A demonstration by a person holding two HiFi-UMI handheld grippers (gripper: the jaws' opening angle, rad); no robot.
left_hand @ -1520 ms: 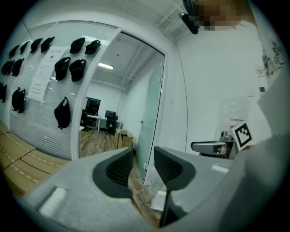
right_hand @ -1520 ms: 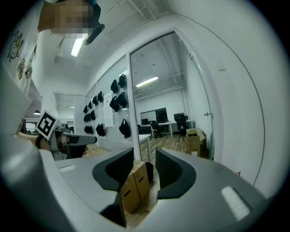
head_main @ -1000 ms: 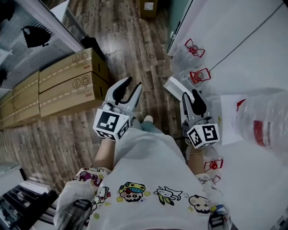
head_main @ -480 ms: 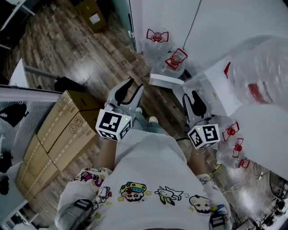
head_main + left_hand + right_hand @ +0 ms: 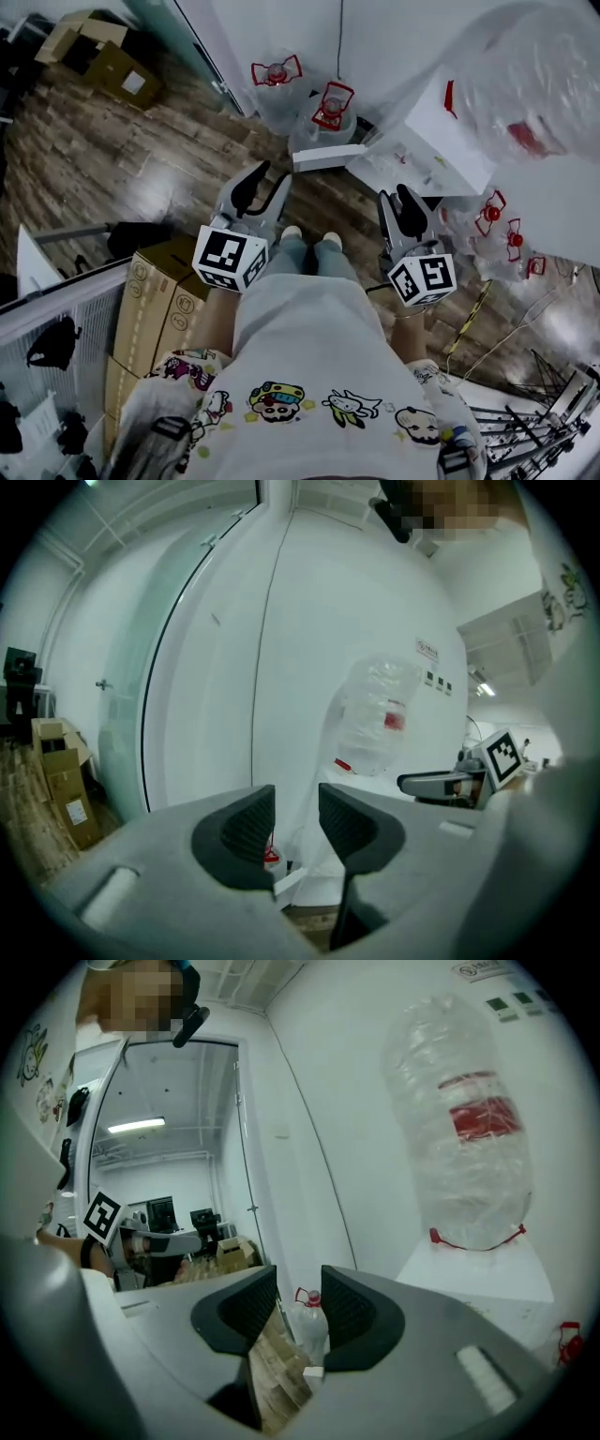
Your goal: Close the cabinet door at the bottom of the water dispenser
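The white water dispenser [image 5: 424, 141] stands ahead to the right, with a big clear bottle [image 5: 525, 70] upside down on top. Its bottom cabinet door [image 5: 328, 158] juts out open over the wood floor. My left gripper [image 5: 272, 176] hovers short of the door's free end, open, with nothing between the jaws. My right gripper [image 5: 395, 194] hangs beside the dispenser's base, also open and holding nothing. In the left gripper view, the left gripper [image 5: 295, 808] faces the bottle [image 5: 380, 719]. In the right gripper view, the right gripper [image 5: 300, 1293] faces the dispenser's top [image 5: 478, 1265] and the big bottle [image 5: 469, 1129].
Clear bottles with red handles [image 5: 330, 105] stand against the white wall behind the door, and more [image 5: 497, 225] lie to the right of the dispenser. Cardboard boxes [image 5: 159, 291] are stacked at my left, with others [image 5: 103, 56] far left. Cables [image 5: 487, 328] run over the floor at the right.
The view has swung round toward the dispenser: the boxes slid to the lower left and the dispenser and open door came in front. Both grippers kept their jaw gap.
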